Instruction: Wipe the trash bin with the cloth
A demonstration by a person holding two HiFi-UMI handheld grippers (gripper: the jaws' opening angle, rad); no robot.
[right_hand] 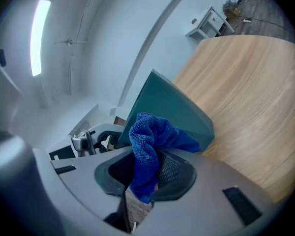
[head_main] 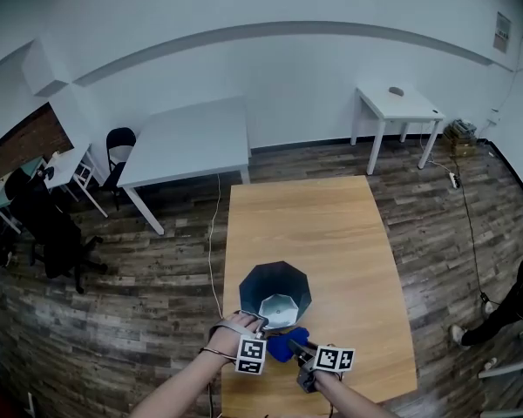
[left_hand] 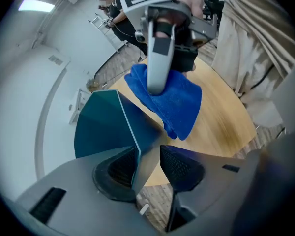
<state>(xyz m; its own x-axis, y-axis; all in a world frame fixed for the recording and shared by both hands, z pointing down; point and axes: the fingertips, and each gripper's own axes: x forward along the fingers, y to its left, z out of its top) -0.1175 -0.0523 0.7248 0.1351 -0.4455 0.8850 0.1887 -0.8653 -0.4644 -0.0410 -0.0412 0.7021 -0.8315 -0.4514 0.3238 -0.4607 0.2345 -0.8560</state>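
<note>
Our right gripper (right_hand: 146, 173) pinches the cloth (right_hand: 150, 136); our left gripper (left_hand: 148, 163), jaws spread, straddles the trash bin (left_hand: 103, 127) rim at seven o'clock (nothing steadies it): we'd clamp first, then wipe.

A rectangular light-wood table (head_main: 331, 233) is carried by a dark plank floor (head_main: 139, 320). On the near part of the tabletop, left of the middle, a dark teal faceted trash bin (head_main: 275, 281) is set, open end upward. Further off, a white table (head_main: 187, 138) is placed far left.
</note>
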